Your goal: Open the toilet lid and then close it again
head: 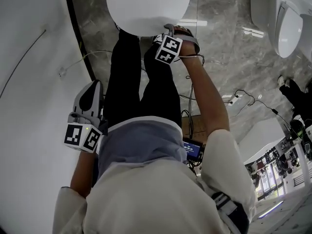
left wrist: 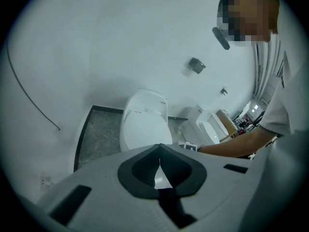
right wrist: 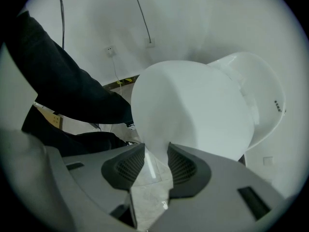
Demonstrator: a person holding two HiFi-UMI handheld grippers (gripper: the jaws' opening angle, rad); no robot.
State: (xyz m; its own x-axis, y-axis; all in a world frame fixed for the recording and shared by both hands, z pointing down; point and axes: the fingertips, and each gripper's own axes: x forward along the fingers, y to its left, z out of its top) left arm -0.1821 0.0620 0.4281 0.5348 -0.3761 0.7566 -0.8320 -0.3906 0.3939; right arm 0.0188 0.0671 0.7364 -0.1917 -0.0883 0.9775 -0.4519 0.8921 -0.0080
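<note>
Right gripper (right wrist: pixel 156 150) stands released: its jaws are wide apart and the front edge of the white toilet lid (right wrist: pixel 193 110) sits between the pads, which lie close on both sides without a clear squeeze. The left gripper view shows this lid lying down flat on the bowl, in front of the tank (left wrist: pixel 147 103).

Left gripper (left wrist: pixel 160 146) is clenched on nothing, its tips meeting. In the head view it hangs beside the person's dark trouser leg (head: pixel 122 82).

Readable writing is very little. Small dark marks (right wrist: pixel 277 105) on the tank are too small to read, and the lit blue screen (head: pixel 192 150) is also not legible. The marker cube (head: pixel 168 49) carries only black and white squares.

Only the head view shows the grey marble floor (head: pixel 219 57) with loose cables (head: pixel 253 99). Only the left gripper view shows another white toilet (left wrist: pixel 210 124) and a small grey box (left wrist: pixel 196 65) on the wall. Only the right gripper view shows a wall socket (right wrist: pixel 110 50).
</note>
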